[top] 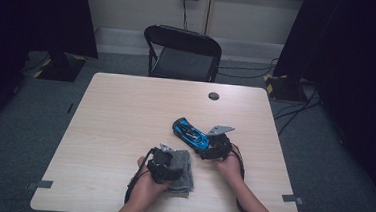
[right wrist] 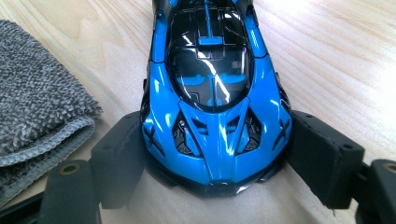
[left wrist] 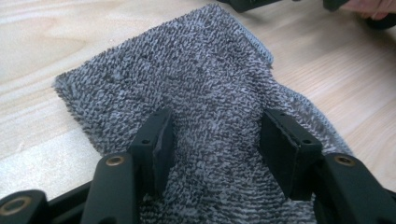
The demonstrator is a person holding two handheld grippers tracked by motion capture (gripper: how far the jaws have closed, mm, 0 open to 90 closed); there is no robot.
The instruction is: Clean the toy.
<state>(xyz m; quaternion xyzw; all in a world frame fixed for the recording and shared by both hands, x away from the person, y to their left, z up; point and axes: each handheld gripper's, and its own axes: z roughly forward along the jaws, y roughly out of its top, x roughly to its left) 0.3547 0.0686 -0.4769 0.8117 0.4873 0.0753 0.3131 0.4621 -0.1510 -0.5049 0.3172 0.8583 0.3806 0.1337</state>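
Clamping blue toy car (right wrist: 215, 100) by its nose in my right tongs (right wrist: 217, 163), car resting mid-worktop (top: 126, 106). Left tongs (left wrist: 217, 149) parted over grey cloth (left wrist: 187, 84) just beside car, pads not pinching. Step: wiping prep. Next: gather cloth fold, squeeze, bring to car.

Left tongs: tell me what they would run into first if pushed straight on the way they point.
The grey cloth. The left tongs stand open over it with the fabric between the jaws, so going straight on would probably press into the cloth, then the table beneath.
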